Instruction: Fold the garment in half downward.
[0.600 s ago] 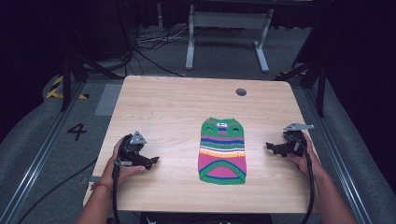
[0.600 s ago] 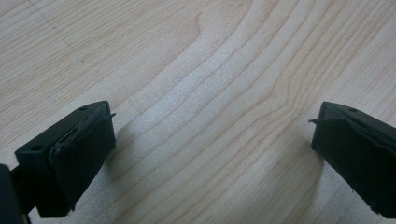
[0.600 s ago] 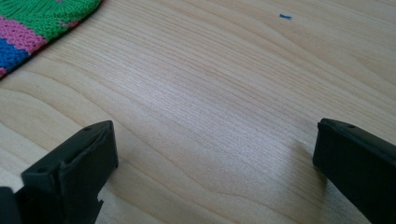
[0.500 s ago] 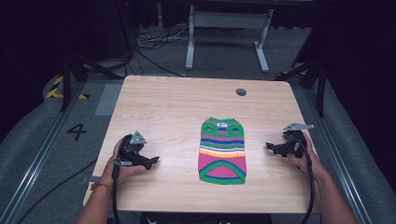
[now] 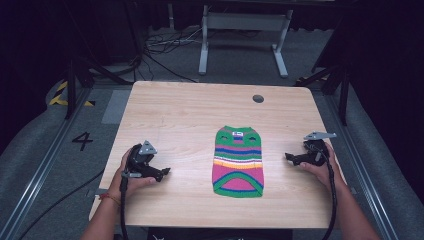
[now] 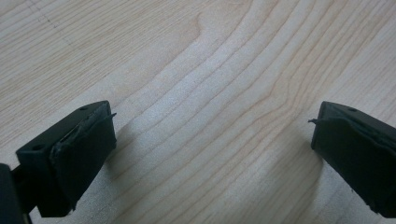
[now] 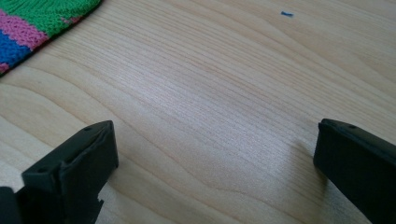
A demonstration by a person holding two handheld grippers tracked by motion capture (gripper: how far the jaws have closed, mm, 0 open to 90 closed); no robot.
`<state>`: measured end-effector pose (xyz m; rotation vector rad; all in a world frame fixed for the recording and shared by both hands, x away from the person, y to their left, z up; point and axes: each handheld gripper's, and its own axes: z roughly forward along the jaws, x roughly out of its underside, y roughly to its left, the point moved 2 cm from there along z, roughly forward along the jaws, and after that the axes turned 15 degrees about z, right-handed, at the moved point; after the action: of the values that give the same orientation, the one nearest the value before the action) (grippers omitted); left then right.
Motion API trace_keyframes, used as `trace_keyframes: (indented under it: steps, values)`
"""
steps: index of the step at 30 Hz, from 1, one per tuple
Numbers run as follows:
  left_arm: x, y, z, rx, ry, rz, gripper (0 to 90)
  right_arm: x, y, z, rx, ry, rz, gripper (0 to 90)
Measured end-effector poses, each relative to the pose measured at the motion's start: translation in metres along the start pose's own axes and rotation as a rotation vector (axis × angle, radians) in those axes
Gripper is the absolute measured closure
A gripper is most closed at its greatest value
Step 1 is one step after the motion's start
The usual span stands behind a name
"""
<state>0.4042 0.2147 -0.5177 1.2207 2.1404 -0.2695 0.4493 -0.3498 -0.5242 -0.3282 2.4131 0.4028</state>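
A small striped sweater [image 5: 238,161] — green, pink, blue, orange and white bands — lies flat on the wooden surface [image 5: 190,115], a little right of its middle, neck end pointing away from the person and the pink-and-green hem toward the near edge. Beyond the sweater's neck, near the far edge, a round dark hole [image 5: 258,98] sits in the wood. Right of the sweater, well apart from it, the right tongs [image 5: 292,158] rest low over the surface in the person's right hand [image 5: 320,167], tips pointing toward the sweater; in the right gripper view the two black jaws stand wide apart with bare wood between them, and a corner of the sweater [image 7: 37,25] shows at the upper left, while a tiny blue speck [image 7: 287,14] lies on the wood farther off. Left of the sweater, also well apart, the left tongs [image 5: 162,172] sit in the left hand [image 5: 131,172], tips turned toward the sweater — released, as the left gripper view shows both jaws spread with only wood grain between. A cable [image 5: 331,200] trails back from the right tongs along the forearm. On the grey floor left of the surface, a "4" [image 5: 82,141] is marked.
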Motion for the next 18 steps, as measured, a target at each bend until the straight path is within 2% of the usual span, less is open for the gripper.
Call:
trace_keyframes:
  steps: [2,5,6,7,8,11,12,13,18]
  values:
    - [0.0,0.001,0.0,-0.001,-0.002,-0.005,2.2,0.0,0.0,0.0,-0.002,0.003,-0.001,0.4]
    - [-0.001,0.003,-0.001,-0.01,-0.004,-0.012,5.5,-0.001,0.0,-0.002,-0.001,0.004,-0.002,6.4]
    - [-0.002,0.003,-0.003,-0.016,-0.016,-0.017,14.6,-0.001,0.0,-0.005,-0.013,-0.002,-0.008,19.6]
    - [-0.003,0.003,-0.003,-0.022,-0.008,-0.011,17.3,-0.002,0.001,-0.007,-0.017,-0.003,-0.01,25.0]
    - [-0.003,0.003,-0.003,-0.022,-0.008,-0.011,17.0,-0.002,0.001,-0.007,-0.017,-0.003,-0.01,25.0]
    - [-0.007,0.001,-0.005,-0.047,0.007,0.023,19.0,-0.002,0.005,-0.01,-0.028,0.01,-0.016,25.1]
    - [-0.01,0.001,-0.006,-0.054,0.001,0.033,19.3,-0.002,0.006,-0.011,-0.036,0.009,-0.018,25.0]
    - [-0.012,0.0,-0.007,-0.057,-0.015,0.025,19.4,-0.002,0.009,-0.012,-0.049,0.01,-0.024,25.3]
    - [-0.024,-0.005,-0.006,-0.035,-0.017,0.032,22.1,-0.006,0.021,-0.02,-0.076,-0.018,-0.065,26.5]
